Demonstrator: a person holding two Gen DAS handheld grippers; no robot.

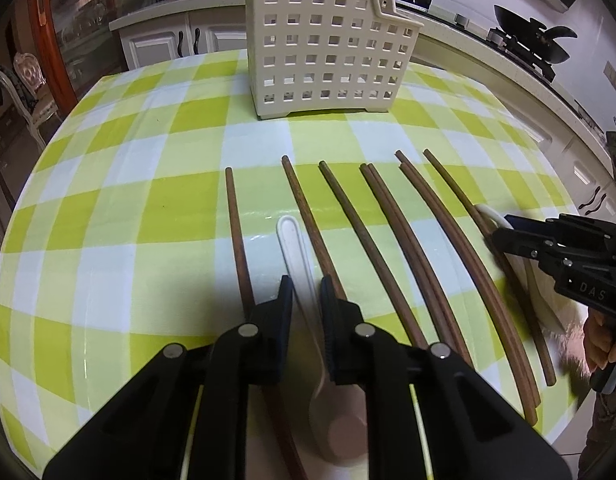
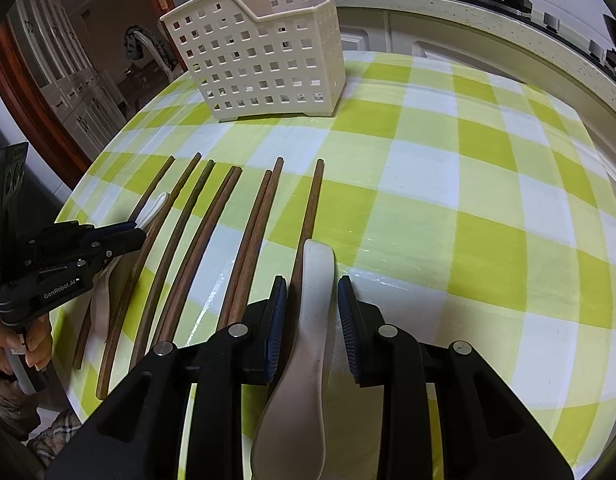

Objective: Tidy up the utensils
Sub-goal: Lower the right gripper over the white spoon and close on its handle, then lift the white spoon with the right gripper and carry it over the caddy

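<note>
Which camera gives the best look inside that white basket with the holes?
The right wrist view: the white basket shows its open top, stepped rim and inner walls. The left wrist view shows the white basket only from outside, its top cropped.

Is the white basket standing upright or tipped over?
Upright. The white basket stands on its base on the checked tablecloth, opening upward; the right wrist view agrees.
</note>
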